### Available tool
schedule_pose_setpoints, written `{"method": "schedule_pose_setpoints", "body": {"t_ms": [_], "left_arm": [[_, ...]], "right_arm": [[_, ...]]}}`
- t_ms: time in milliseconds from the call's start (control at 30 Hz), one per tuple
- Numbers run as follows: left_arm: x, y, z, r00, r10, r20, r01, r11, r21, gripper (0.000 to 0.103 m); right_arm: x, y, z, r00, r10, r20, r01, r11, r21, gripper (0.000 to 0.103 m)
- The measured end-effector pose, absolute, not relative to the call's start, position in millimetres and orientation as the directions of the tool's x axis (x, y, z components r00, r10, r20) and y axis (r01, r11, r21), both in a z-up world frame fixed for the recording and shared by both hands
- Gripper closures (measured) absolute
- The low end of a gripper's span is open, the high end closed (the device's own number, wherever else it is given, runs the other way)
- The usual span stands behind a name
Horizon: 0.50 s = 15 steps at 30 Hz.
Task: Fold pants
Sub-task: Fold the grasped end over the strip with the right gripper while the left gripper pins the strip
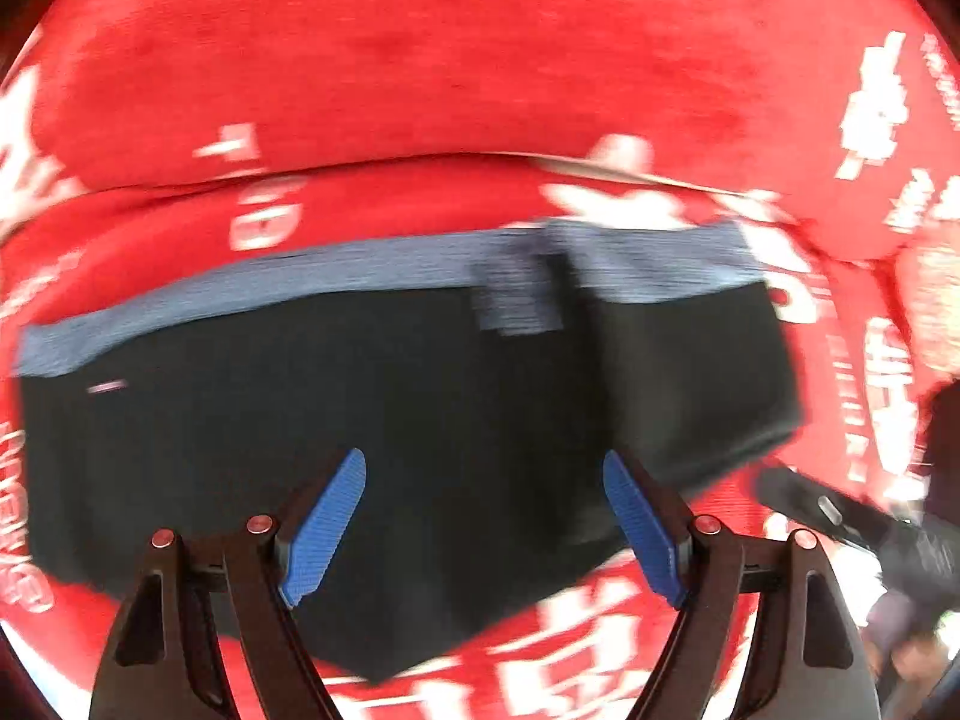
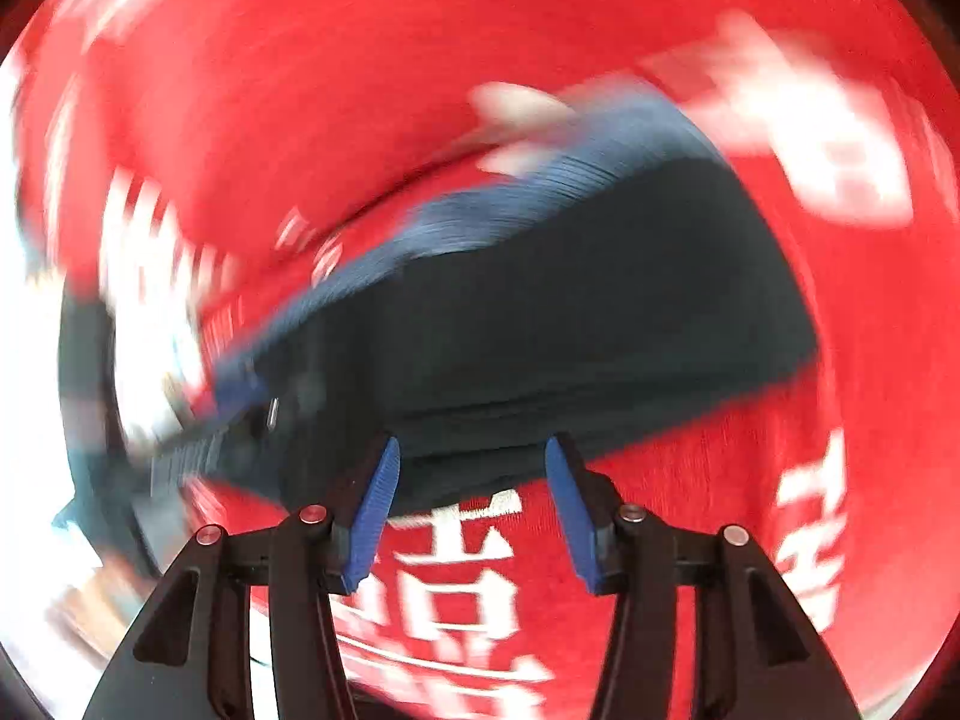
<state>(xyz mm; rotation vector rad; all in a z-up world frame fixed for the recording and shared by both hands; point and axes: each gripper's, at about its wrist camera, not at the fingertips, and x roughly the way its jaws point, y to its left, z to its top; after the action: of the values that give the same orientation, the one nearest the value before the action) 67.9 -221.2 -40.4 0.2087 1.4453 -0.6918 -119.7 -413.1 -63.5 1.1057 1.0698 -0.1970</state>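
Observation:
The pants point(image 1: 360, 396) lie folded into a dark, wide block on a red cloth, with a grey-blue waistband point(image 1: 360, 267) along their far edge. My left gripper point(image 1: 483, 459) hangs over the block's near half, open wide, with nothing between its blue pads point(image 1: 324, 528). In the right wrist view the pants point(image 2: 570, 312) run slantwise, waistband point(image 2: 480, 210) at the upper left. My right gripper point(image 2: 473, 444) stands open at their near edge, and its pads point(image 2: 375, 510) press on nothing. Both views are blurred.
A red cloth point(image 1: 420, 60) with large white lettering covers the surface under and around the pants point(image 2: 360, 60). At the right edge of the left wrist view a black gripper part point(image 1: 840, 510) and a hand point(image 1: 936, 300) show.

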Motion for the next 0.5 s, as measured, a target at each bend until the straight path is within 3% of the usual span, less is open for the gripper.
{"method": "schedule_pose_setpoints", "body": {"t_ms": [200, 233, 267, 300, 333, 433, 500], "left_arm": [[68, -246, -62, -0.116, -0.327, -0.938, 0.537, 0.773, -0.336, 0.022], [72, -247, -70, -0.134, -0.332, -0.934, 0.523, 0.776, -0.351, 0.034], [72, -250, -73, -0.150, -0.333, -0.931, 0.514, 0.778, -0.362, 0.045], [72, -255, -79, -0.174, -0.319, -0.932, 0.516, 0.776, -0.362, 0.060], [68, -259, -79, -0.168, -0.300, -0.939, 0.525, 0.779, -0.343, 0.064], [61, -259, -62, -0.113, -0.288, -0.951, 0.567, 0.767, -0.300, 0.078], [54, -246, -50, -0.056, -0.288, -0.956, 0.581, 0.770, -0.266, 0.078]], "right_arm": [[-129, -438, -83, 0.620, 0.379, -0.687, 0.621, 0.299, 0.725, 0.051], [-127, -439, -89, 0.624, 0.384, -0.681, 0.626, 0.275, 0.729, 0.052], [-126, -439, -93, 0.623, 0.387, -0.680, 0.633, 0.260, 0.729, 0.061], [-125, -441, -99, 0.617, 0.392, -0.682, 0.649, 0.237, 0.723, 0.094], [-123, -442, -107, 0.602, 0.398, -0.692, 0.671, 0.216, 0.709, 0.099], [-113, -443, -99, 0.618, 0.411, -0.670, 0.635, 0.240, 0.734, 0.099], [-110, -432, -80, 0.592, 0.419, -0.689, 0.606, 0.332, 0.723, 0.099]]}}
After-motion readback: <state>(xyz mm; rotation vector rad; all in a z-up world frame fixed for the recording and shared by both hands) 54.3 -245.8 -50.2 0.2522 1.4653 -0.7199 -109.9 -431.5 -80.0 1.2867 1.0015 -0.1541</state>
